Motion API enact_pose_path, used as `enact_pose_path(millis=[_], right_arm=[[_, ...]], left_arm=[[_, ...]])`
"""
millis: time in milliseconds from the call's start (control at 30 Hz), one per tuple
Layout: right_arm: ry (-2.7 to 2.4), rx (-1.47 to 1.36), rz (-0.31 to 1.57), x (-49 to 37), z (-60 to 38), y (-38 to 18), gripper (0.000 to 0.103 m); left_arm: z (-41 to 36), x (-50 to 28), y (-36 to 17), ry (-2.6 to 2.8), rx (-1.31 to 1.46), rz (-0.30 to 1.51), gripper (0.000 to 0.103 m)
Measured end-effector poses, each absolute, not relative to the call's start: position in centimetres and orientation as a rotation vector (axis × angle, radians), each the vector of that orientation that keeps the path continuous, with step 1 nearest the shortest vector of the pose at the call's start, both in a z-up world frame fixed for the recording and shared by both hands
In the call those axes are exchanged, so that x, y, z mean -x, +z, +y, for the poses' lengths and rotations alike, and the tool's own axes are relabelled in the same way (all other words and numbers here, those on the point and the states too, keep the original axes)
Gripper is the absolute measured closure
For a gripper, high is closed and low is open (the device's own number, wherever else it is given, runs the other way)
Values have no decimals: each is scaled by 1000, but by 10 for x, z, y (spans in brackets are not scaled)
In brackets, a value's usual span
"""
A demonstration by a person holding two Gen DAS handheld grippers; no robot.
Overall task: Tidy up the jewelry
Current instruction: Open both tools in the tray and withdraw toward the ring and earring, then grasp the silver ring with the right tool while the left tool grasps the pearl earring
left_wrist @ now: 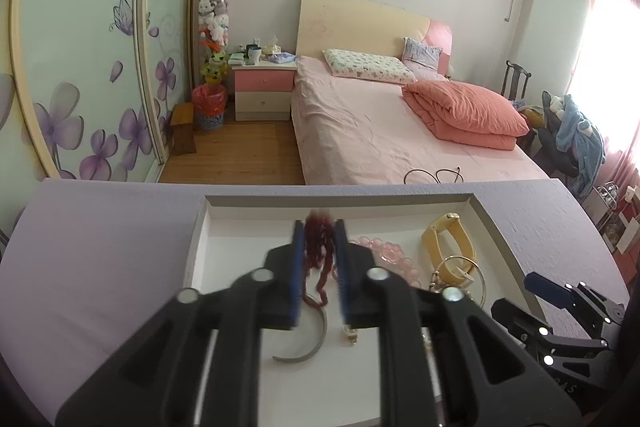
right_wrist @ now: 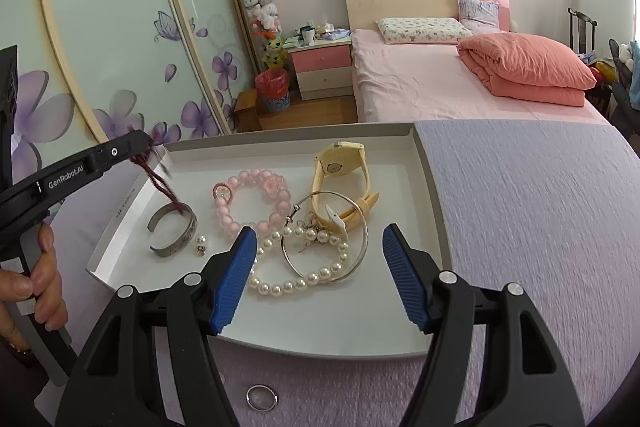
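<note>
My left hand-held gripper (left_wrist: pixel 318 227) pinches a dark red beaded strand (left_wrist: pixel 318 251) over the white tray (right_wrist: pixel 432 187); my right hand-held gripper (right_wrist: pixel 320 239) gapes above the pearl bracelet (right_wrist: pixel 296 275).

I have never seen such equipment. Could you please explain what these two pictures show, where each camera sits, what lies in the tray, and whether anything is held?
No robot is here: a person holds one hand-operated gripper in each hand. Each picture comes from a camera on a gripper, looking along its two blue-padded fingers. In the left view, the left gripper has a dark red beaded string dangling between its fingers. In the right view, the right gripper is open and empty above a white tray. The tray holds a yellow watch, a pink bead bracelet, a pearl bracelet, a thin silver bangle and a grey metal cuff. A small ring lies outside the tray, on the lilac cloth.
</note>
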State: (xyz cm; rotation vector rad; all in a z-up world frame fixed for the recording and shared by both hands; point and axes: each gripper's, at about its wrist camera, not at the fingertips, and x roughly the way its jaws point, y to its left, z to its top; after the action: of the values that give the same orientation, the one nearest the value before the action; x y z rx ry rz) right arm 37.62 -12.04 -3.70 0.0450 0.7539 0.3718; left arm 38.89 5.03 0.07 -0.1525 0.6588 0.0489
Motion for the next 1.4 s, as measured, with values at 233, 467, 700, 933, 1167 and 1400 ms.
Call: enact_pose_path(millis=[233, 467, 700, 933, 1167, 1400], right_arm=[[373, -37, 758, -371, -121, -39, 35], [372, -37, 751, -359, -120, -35, 35], [383, -12, 735, -335, -120, -29, 35], [413, 7, 756, -303, -124, -39, 37], [447, 72, 815, -276, -120, -63, 45], [462, 146, 872, -266, -102, -82, 56]], left_arm=[[61, -376, 10, 101, 174, 605, 20], [67, -350, 16, 109, 151, 587, 14], [75, -307, 18, 86, 181, 592, 11], [82, -255, 9, 60, 209, 602, 10], [78, -214, -7, 37, 156, 624, 10], [79, -189, -19, 11, 186, 645, 10]])
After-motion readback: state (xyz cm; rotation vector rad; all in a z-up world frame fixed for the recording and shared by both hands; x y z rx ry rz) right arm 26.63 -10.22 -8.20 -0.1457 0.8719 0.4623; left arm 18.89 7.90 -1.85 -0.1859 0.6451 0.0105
